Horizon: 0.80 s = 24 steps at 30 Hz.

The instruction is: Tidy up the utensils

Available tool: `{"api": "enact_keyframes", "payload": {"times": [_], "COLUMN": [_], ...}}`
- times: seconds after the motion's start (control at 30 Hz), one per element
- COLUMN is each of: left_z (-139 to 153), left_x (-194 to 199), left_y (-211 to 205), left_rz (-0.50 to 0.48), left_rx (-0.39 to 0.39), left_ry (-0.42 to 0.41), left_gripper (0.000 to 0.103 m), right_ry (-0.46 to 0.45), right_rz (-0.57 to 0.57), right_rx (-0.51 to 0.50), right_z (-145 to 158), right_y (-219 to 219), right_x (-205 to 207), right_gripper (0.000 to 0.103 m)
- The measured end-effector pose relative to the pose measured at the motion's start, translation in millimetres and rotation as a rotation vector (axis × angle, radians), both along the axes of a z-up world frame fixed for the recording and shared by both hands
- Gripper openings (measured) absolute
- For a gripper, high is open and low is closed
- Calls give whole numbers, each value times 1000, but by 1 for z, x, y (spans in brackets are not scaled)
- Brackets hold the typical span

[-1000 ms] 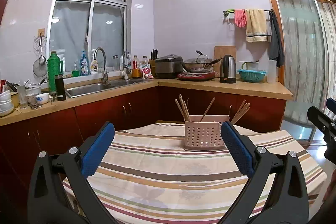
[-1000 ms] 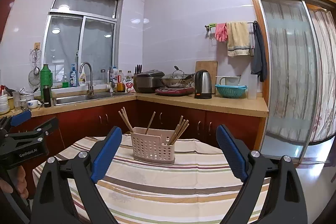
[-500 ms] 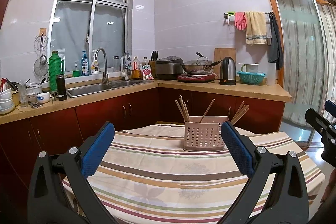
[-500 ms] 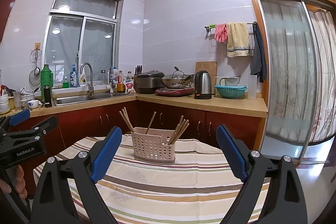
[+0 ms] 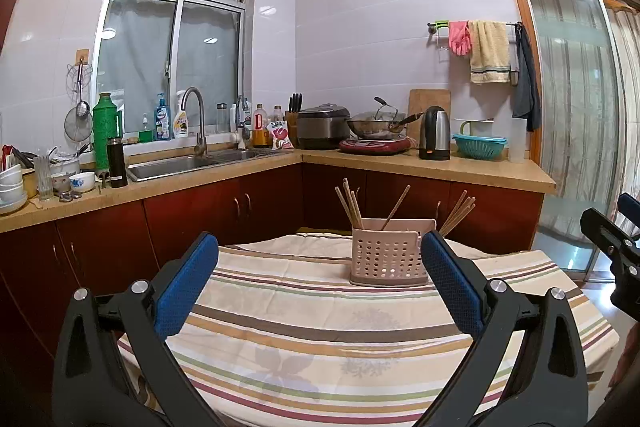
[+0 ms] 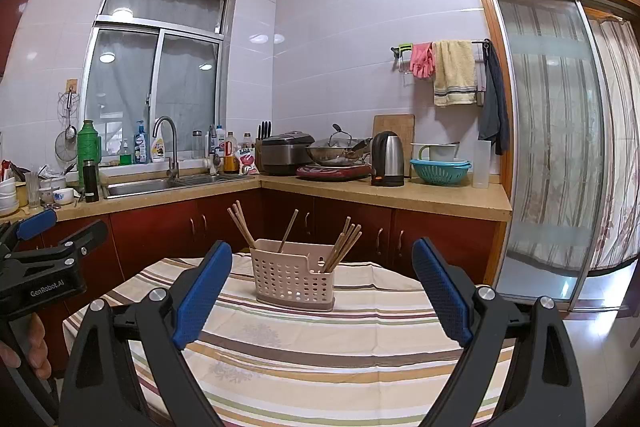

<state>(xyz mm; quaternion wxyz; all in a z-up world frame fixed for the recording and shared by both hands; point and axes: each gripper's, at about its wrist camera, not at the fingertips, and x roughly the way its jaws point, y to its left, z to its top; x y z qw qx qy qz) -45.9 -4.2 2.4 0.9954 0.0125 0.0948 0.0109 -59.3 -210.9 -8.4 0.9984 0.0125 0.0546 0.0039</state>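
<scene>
A pink perforated utensil holder (image 5: 386,253) (image 6: 294,275) stands near the far edge of a table covered by a striped cloth (image 5: 320,327) (image 6: 340,339). Several wooden chopsticks (image 5: 350,205) (image 6: 344,247) stick up from its compartments. My left gripper (image 5: 319,267) hovers open above the near part of the table, well short of the holder, with nothing between its blue pads. My right gripper (image 6: 322,275) is likewise open and empty, with the holder seen between its fingers but farther away. Each gripper shows at the edge of the other's view.
An L-shaped counter (image 5: 420,167) with red cabinets runs behind the table, carrying a sink (image 5: 192,165), bowls, bottles, a rice cooker, a wok and a kettle (image 6: 387,159). A sliding glass door (image 6: 560,147) is at the right. A hand (image 6: 24,347) holds the left gripper.
Both views have shifted only slightly; the grippers stay open and empty, and the holder and chopsticks have not moved.
</scene>
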Motion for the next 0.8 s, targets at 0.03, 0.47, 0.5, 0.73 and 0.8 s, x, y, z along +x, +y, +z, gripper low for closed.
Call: {"api": "enact_keyframes", "payload": {"times": [0.03, 0.47, 0.5, 0.73, 0.8], "left_z": [0, -2, -3, -5, -5], "left_x": [1, 2, 2, 4, 5], "left_y": [0, 0, -1, 2, 3], "left_rz": [0, 6, 6, 12, 16], "left_rx": [1, -1, 1, -14, -14], "left_ry": [-1, -1, -1, 1, -1], "left_gripper": [99, 99, 99, 99, 99], "right_ry": [2, 3, 4, 5, 8], "right_rz": [0, 1, 1, 1, 3], "right_rx": [1, 0, -1, 0, 1], "right_z": [0, 1, 1, 1, 0], "right_y": [0, 0, 0, 1, 1], "right_x": [0, 0, 0, 0, 1], "right_gripper": [89, 89, 89, 89, 89]}}
